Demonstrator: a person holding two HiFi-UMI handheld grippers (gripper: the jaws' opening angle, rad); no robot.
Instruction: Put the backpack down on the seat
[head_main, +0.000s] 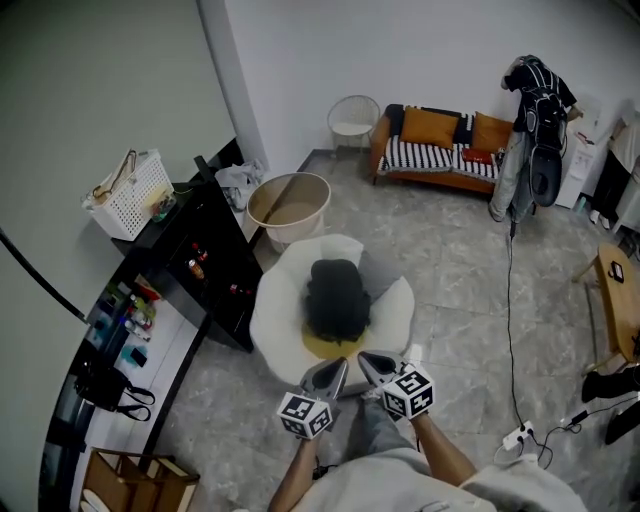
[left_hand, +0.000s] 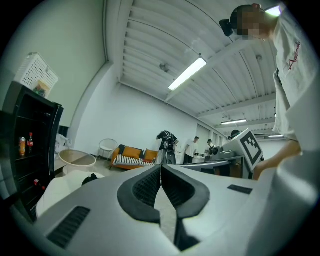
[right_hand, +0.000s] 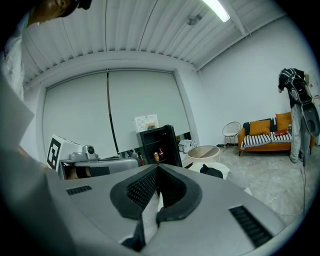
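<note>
A black backpack (head_main: 337, 298) lies on the round white seat (head_main: 275, 310), over a yellow cushion (head_main: 322, 347). Both grippers hang side by side just in front of the seat, apart from the backpack. My left gripper (head_main: 327, 377) is shut with nothing between its jaws, and so is my right gripper (head_main: 377, 367). In the left gripper view the closed jaws of the left gripper (left_hand: 161, 167) point level past the seat (left_hand: 60, 189), with the backpack (left_hand: 90, 179) a small dark shape on it. The right gripper view shows the right gripper (right_hand: 157, 168) closed, with the backpack (right_hand: 211, 171) on the seat (right_hand: 236, 178) beyond.
A black cabinet (head_main: 215, 262) stands left of the seat, with a white basket (head_main: 128, 195) on top. A beige tub (head_main: 288, 205) sits behind the seat. An orange sofa (head_main: 445, 140) and a clothes rack (head_main: 530, 125) line the far wall. A cable and power strip (head_main: 518, 435) lie on the floor at right.
</note>
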